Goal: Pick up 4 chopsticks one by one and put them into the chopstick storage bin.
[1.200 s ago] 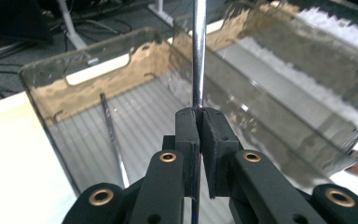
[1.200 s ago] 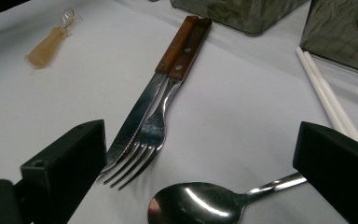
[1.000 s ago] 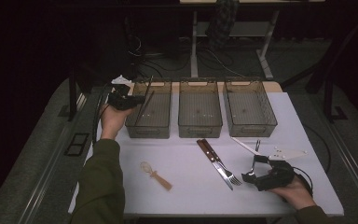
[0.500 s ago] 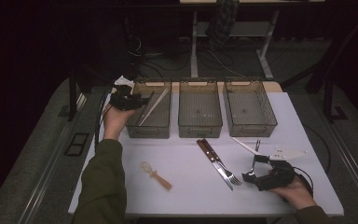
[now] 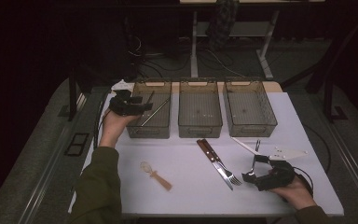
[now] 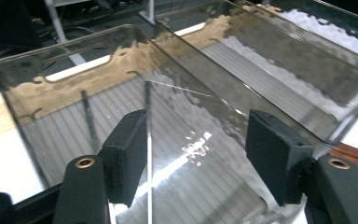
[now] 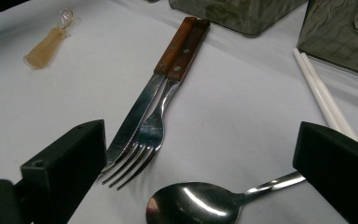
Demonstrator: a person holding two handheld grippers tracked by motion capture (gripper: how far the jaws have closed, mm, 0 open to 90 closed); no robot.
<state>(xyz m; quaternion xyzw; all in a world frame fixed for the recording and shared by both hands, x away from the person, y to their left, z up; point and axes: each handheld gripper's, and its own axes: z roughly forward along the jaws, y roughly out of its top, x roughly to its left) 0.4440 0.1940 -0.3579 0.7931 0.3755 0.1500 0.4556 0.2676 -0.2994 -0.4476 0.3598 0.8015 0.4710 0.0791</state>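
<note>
Your left tool (image 5: 137, 103) had just been opening over the left bin (image 5: 150, 132); its jaws stood apart with nothing between, the chopsticks (image 5: 154, 112) dropped inside, leaning on the bin's wall. Sorting step judged done. Your right tool (image 5: 253, 172) stood open over the spoon (image 7: 191, 205), well clear of that bin.

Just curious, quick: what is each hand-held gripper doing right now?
Left hand-held gripper: jaws just opening, open over the left bin, holding nothing.
Right hand-held gripper: open, holding nothing.
</note>
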